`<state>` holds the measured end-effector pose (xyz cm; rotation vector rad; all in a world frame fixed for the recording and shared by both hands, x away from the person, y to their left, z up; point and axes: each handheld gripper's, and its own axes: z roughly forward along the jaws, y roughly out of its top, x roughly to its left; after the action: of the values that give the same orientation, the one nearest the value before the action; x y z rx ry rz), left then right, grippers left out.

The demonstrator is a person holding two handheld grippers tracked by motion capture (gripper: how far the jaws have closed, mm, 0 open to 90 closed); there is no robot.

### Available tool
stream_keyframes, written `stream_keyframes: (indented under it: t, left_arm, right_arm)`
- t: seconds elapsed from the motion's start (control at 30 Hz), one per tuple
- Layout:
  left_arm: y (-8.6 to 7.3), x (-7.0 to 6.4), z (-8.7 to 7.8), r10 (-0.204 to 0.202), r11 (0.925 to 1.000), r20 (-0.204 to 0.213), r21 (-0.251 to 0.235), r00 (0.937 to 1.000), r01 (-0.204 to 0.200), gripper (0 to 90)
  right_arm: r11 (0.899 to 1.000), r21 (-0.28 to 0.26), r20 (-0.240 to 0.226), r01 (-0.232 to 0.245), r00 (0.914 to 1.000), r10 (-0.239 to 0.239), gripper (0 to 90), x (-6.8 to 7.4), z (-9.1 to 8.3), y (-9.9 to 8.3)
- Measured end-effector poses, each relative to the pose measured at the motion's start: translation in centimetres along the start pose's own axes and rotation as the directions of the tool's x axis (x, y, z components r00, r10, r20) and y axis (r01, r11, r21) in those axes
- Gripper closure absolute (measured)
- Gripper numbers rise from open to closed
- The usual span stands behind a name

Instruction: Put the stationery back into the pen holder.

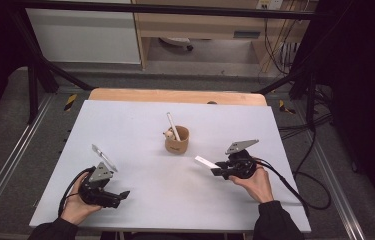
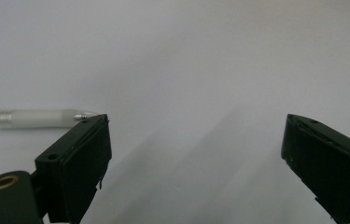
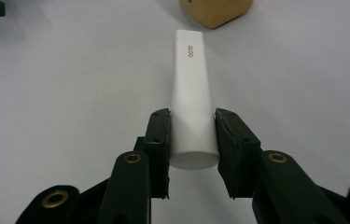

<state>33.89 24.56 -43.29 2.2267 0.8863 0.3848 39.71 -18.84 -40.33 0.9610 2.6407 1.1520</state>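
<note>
Clamped between the closed jaws of the right gripper [image 3: 192, 140], a white tube [image 3: 190, 98] points toward the tan cup [image 1: 177, 140] at mid-table. Cup holds one white pen-like stick [image 1: 173, 125], leaning, plus a small object at its rim, too small to identify. Left gripper [image 2: 196, 154]: jaws wide apart, empty, over the grey table [image 1: 140, 125]; clear pen [image 2: 32, 118] lies beside one jaw, its far end cut off.

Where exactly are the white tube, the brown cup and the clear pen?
white tube [image 3: 190, 93], right gripper view, middle of its body ahead of the shut tool.
brown cup [image 1: 177, 144], high view, its front wall.
clear pen [image 2: 37, 118], left gripper view, its frosted barrel near the tip.
</note>
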Motion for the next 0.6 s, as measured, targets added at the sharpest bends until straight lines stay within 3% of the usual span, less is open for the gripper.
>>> stream_keyframes:
  t: [0.2, 0.37, 0.6]
  left_arm:
    - [1.2, -0.8, 0.5, 0.052, 0.9987, 0.005, -0.001, 0.9987, -0.052, 9.4]
    - [2.3, -1.7, 0.8, 0.111, 0.9938, 0.003, -0.009, 0.9939, -0.111, 9.8]
    - [3.9, -3.2, 1.5, 0.211, 0.9774, 0.001, -0.017, 0.9775, -0.211, 10.5]
  right_arm:
    - [1.000, 0.012, -0.028, 0.017, 0.9995, -0.017, 67.2, 1.0, 0.4, 0.7]
    - [0.999, 0.008, -0.057, 0.043, 0.9975, -0.043, 67.2, 2.0, 0.5, 1.6]
    - [0.997, 0.004, -0.089, 0.071, 0.9936, -0.070, 67.2, 3.3, 0.8, 2.6]
